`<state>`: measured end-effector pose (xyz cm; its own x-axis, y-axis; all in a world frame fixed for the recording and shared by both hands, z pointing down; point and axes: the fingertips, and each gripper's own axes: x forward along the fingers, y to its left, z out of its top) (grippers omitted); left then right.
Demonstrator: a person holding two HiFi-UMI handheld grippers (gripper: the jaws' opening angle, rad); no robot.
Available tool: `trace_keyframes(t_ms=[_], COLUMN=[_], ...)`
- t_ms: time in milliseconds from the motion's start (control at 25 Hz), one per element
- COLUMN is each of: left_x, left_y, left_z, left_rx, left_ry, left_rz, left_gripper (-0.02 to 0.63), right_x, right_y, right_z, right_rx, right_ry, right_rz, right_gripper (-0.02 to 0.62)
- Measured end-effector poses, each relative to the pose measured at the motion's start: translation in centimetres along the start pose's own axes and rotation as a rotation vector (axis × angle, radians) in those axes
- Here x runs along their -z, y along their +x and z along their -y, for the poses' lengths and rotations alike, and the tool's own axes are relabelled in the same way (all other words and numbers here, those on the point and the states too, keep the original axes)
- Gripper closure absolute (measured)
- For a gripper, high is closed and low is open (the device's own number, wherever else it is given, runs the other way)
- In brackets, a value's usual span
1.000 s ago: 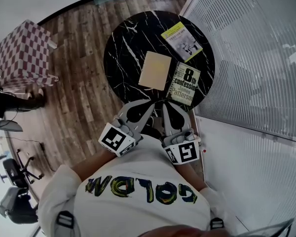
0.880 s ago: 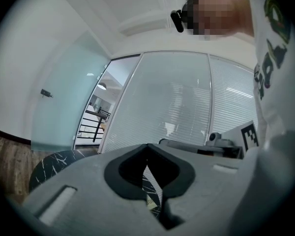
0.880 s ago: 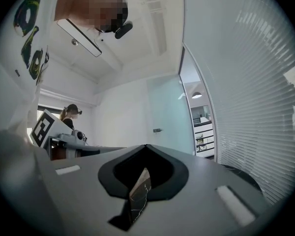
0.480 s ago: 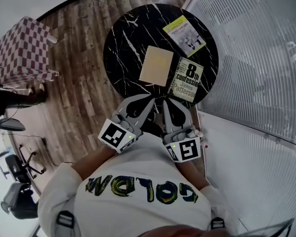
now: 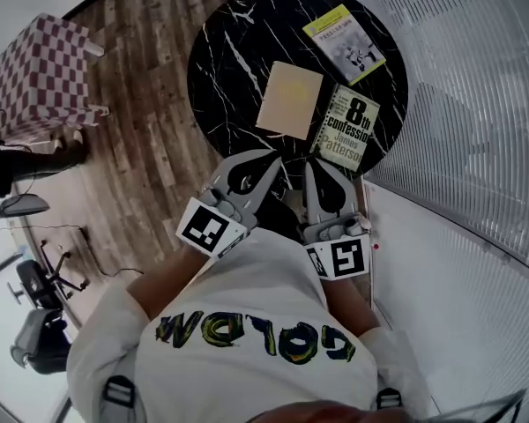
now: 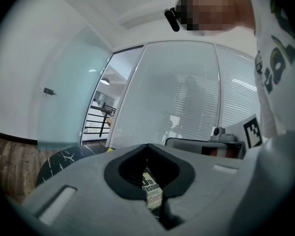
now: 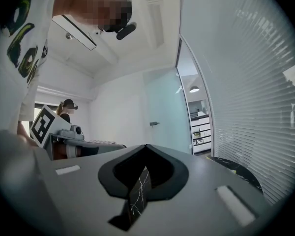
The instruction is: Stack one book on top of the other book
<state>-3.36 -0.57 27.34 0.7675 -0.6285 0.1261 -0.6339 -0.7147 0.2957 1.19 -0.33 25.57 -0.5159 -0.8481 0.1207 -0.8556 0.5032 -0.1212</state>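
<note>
Three books lie flat on the one round black marble table. The 8th Confession paperback is at the near right, a plain tan book lies just to its left, and a yellow-green book sits at the far right. Nothing is stacked yet, so I judge this the approach. My two tongs, left and right, hover at the near rim, both clenched on nothing. Next I'd need to open one pair and take a book by its edge.
</note>
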Motion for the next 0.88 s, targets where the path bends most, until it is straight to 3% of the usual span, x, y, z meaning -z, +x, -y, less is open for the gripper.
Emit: trace_keyframes(t_ms=[880], left_x=[4.6], left_y=[2.7], left_z=[-4.0], left_rx=[-0.039], left_ry=[-0.023], left_rz=[-0.052], left_gripper=[0.586], right_x=[5.6], right_y=[3.4], right_z=[3.1], right_rx=[-0.011], right_ry=[0.038], right_rz=[-0.09], right_gripper=[0.574])
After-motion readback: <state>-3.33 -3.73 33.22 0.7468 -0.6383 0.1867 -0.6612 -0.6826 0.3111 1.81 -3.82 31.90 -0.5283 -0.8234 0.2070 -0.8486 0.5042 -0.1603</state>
